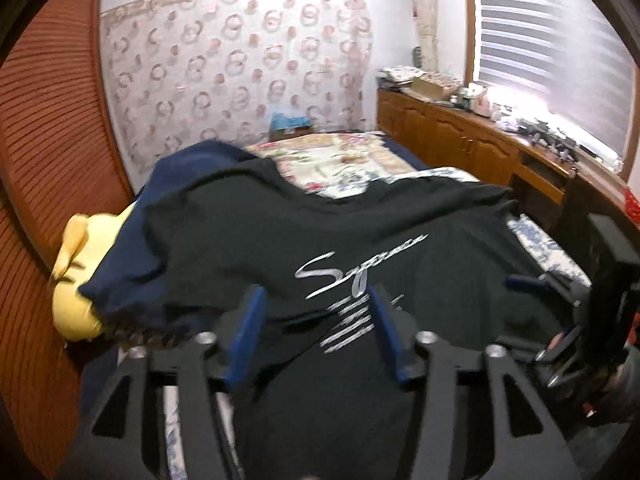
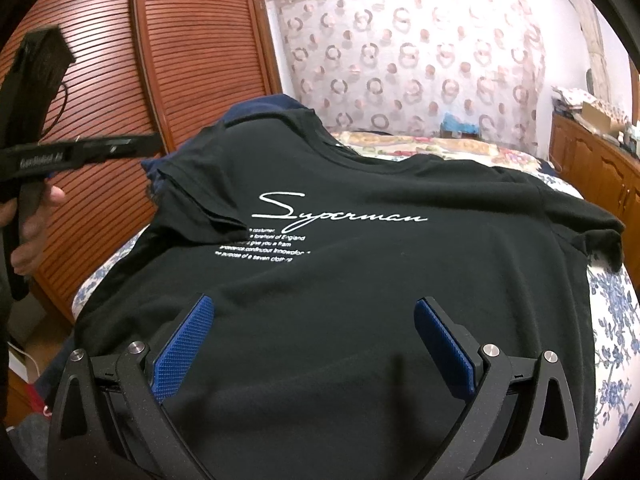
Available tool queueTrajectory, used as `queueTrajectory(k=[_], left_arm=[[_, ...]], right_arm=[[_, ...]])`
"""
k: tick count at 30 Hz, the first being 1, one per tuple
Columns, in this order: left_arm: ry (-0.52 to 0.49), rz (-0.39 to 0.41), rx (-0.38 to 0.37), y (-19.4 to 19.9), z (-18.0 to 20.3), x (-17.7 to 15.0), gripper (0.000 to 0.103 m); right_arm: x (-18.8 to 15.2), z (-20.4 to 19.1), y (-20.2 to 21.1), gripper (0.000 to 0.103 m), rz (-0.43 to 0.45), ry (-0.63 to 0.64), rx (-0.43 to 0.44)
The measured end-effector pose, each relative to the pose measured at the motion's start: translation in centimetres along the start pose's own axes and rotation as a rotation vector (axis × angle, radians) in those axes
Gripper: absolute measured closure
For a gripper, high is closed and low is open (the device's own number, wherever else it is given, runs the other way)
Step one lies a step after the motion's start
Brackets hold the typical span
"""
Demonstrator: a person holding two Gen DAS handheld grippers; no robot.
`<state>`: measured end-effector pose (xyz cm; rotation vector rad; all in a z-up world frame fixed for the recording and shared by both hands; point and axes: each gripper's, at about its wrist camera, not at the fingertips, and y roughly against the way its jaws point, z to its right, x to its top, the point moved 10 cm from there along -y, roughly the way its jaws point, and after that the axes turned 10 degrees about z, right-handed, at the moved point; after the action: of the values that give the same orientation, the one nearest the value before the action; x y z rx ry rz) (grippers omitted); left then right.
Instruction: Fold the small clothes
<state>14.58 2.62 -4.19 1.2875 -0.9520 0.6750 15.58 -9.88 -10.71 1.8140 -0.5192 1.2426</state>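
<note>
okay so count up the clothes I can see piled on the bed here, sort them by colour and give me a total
Black: 1, the black T-shirt with white script lettering, spread on top.
Navy: 1, the navy garment lying under it.
Yellow: 1, the yellow item at the pile's left edge; whether it is clothing is unclear.
Total: 3

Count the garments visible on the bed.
3: black tee spread on top in front, navy garment under its left side, yellow one bunched at the far left. More may lie hidden beneath.
</note>
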Motion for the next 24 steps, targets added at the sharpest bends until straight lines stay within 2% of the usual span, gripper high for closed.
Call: queueTrajectory(k=[7, 10, 14, 24], left_arm=[[0.09, -0.079, 0.083, 0.6, -5.4, -6.5, 0.04], [0.124, -0.072, 0.095, 1.0, -6.7, -7.9, 0.04], [0.153, -0.03, 0.102, 2.0, -7.2, -8.1, 0.04], [0.161, 0.085, 0.156, 5.0, -8.7, -5.6, 0.04]], right_arm=[[1.2, -0.6, -0.1, 0.001, -0.005, 0.028, 0.039], [2.6, -1.6, -0.9, 0.003, -0.005, 0.063, 0.071], [4.9, -3.9, -2.8, 0.006, -0.008, 0.099, 0.157], [8.6, -13.8, -10.7, 0.03, -0.063, 0.249, 0.344]])
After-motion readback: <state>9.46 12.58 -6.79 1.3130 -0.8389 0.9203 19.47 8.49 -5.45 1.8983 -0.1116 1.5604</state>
